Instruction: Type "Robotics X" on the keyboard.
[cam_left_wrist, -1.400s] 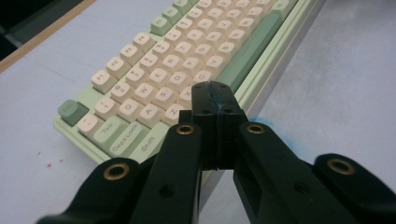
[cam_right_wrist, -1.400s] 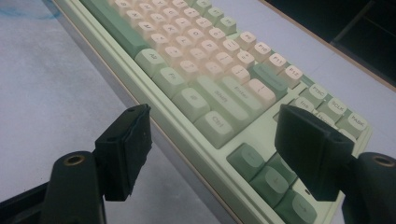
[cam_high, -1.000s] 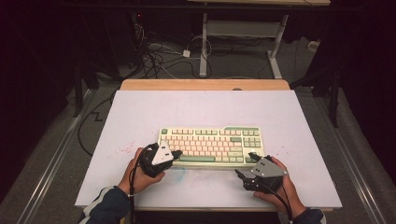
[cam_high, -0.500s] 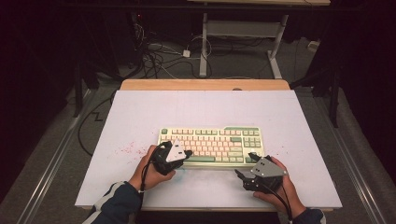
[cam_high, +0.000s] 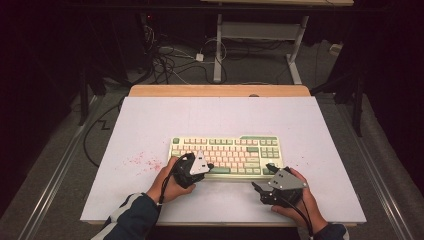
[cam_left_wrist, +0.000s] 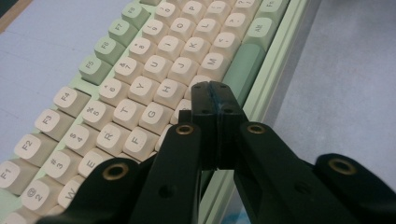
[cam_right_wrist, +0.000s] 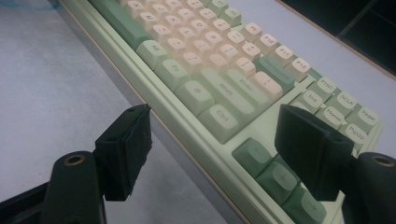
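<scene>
Seen from above on a white table top (cam_high: 215, 125): a cream-and-green mechanical keyboard (cam_high: 225, 155), lying flat a little near of centre, long side running left to right. Beside its left end, a scatter of small red specks (cam_high: 142, 161) on the table surface. At the far edge, a strip of bare wood (cam_high: 220, 90); beyond that, on the dark floor, tangled cables (cam_high: 165, 55) and the white legs of another desk (cam_high: 260, 35).

Held in the left hand (cam_high: 167, 182), the left gripper (cam_high: 210, 166), reaching over the keyboard's near-left portion. Jaws pressed fully together with nothing between them, tips hovering above or perhaps touching the bottom letter row just left of the green space bar (cam_left_wrist: 245, 65); contact impossible to confirm. Legible around the tips in the left gripper view (cam_left_wrist: 209, 88): G, H, T, Y, R and the number row, with green function keys (cam_left_wrist: 95, 63) along the far side.

Held in the right hand (cam_high: 300, 205), the right gripper (cam_high: 263, 176), resting at the keyboard's near-right corner, a grey three-cornered plate (cam_high: 285, 179) on top. Jaws spread wide and empty in the right gripper view (cam_right_wrist: 212, 140), one pad (cam_right_wrist: 133, 144) over bare table near of the keyboard's front edge, the other (cam_right_wrist: 310, 140) above the green arrow keys (cam_right_wrist: 275, 175). Visible between them: Shift, Ctrl and Enter keys, with the Ins, Home and PgUp cluster (cam_right_wrist: 336, 109) farther right.

A dark sleeve with pale stripes (cam_high: 127, 220) entering from the near-left edge.
</scene>
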